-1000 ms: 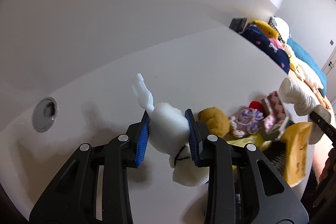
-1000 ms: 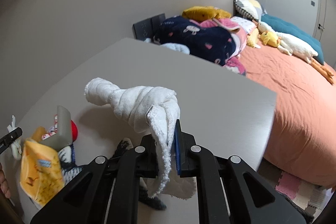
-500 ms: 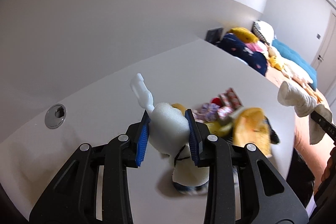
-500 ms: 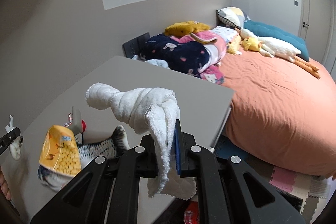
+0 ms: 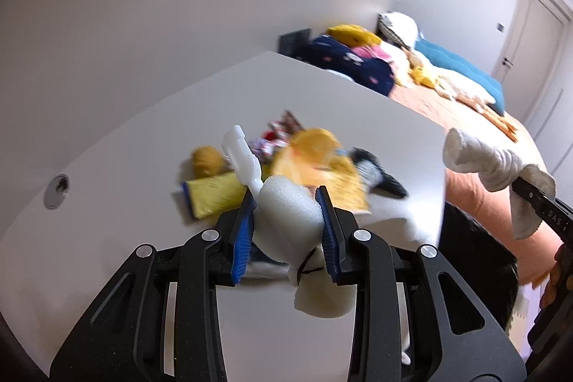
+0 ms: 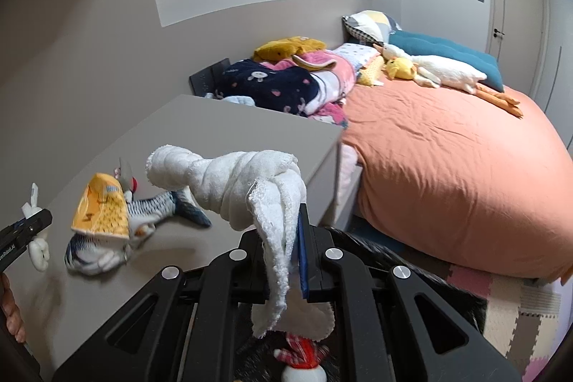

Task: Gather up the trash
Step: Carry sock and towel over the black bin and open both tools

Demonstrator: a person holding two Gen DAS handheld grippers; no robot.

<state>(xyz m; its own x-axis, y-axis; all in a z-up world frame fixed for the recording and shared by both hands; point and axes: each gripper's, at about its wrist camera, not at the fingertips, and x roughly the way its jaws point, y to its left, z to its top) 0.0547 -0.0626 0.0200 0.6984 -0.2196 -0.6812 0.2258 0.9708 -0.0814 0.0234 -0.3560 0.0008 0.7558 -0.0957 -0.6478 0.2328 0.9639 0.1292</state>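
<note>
An orange-covered bed (image 6: pixel 447 167) is seen past the far edge of the grey table (image 6: pixel 222 131), its headboard end piled with blankets and plush toys. A heap of items lies on the table: a yellow snack bag (image 6: pixel 102 208) resting over a striped fish plush (image 6: pixel 154 210), with smaller things behind it that are blurred in the left wrist view and largely hidden in the right. A twisted white towel (image 6: pixel 232 188) is clamped between the closed fingers of the right gripper (image 6: pixel 284 256), its loose end hanging down over the fingers; below it a small red-and-white figure is partly cut off by the frame. A white foam piece (image 5: pixel 288 215) with a white plastic handle (image 5: pixel 241 156) is pinched by the left gripper (image 5: pixel 286 231) above the table; its lower part is hidden behind the fingers.
</note>
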